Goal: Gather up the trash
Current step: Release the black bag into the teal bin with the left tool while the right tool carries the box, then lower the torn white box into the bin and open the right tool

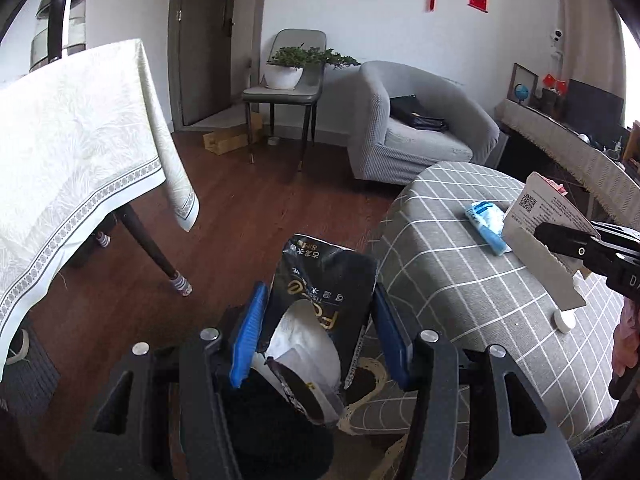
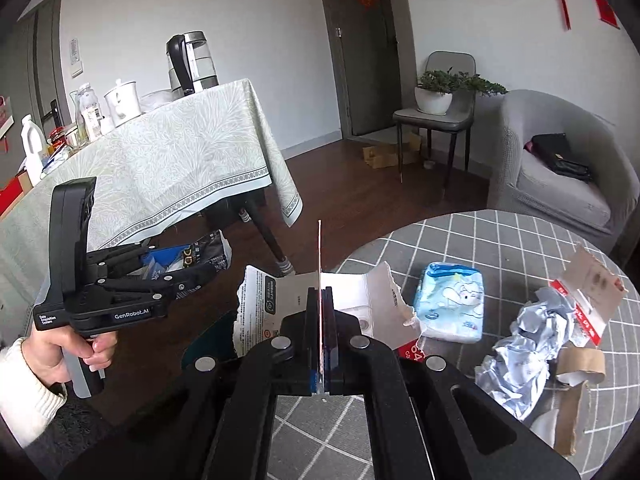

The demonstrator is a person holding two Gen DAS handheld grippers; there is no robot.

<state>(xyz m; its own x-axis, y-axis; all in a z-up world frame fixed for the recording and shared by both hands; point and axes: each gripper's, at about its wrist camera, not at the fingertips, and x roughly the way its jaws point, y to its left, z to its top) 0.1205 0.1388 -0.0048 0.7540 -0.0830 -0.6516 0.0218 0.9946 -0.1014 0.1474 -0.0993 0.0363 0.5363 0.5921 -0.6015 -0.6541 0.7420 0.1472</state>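
My left gripper (image 1: 316, 320) is shut on a black printed bag (image 1: 320, 280), held open-mouthed over the floor beside the round table; it also shows in the right wrist view (image 2: 192, 264). My right gripper (image 2: 321, 300) is shut on a torn white cardboard piece (image 2: 272, 300), held edge-on above the table's left edge; the card also shows in the left wrist view (image 1: 536, 232). On the round grey checked table (image 2: 460, 232) lie a blue tissue pack (image 2: 452, 304), crumpled pale-blue paper (image 2: 524, 344), a torn red-and-white package (image 2: 588, 296) and brown cardboard scraps (image 2: 576, 376).
A dining table with a pale cloth (image 2: 168, 160) stands to the left, carrying a kettle (image 2: 192, 64), bottles and cups. A grey armchair (image 2: 560, 168), a chair with a potted plant (image 2: 436, 100) and a flat box on the wood floor (image 2: 380, 156) lie beyond. A small white cap (image 1: 564, 320) sits on the round table.
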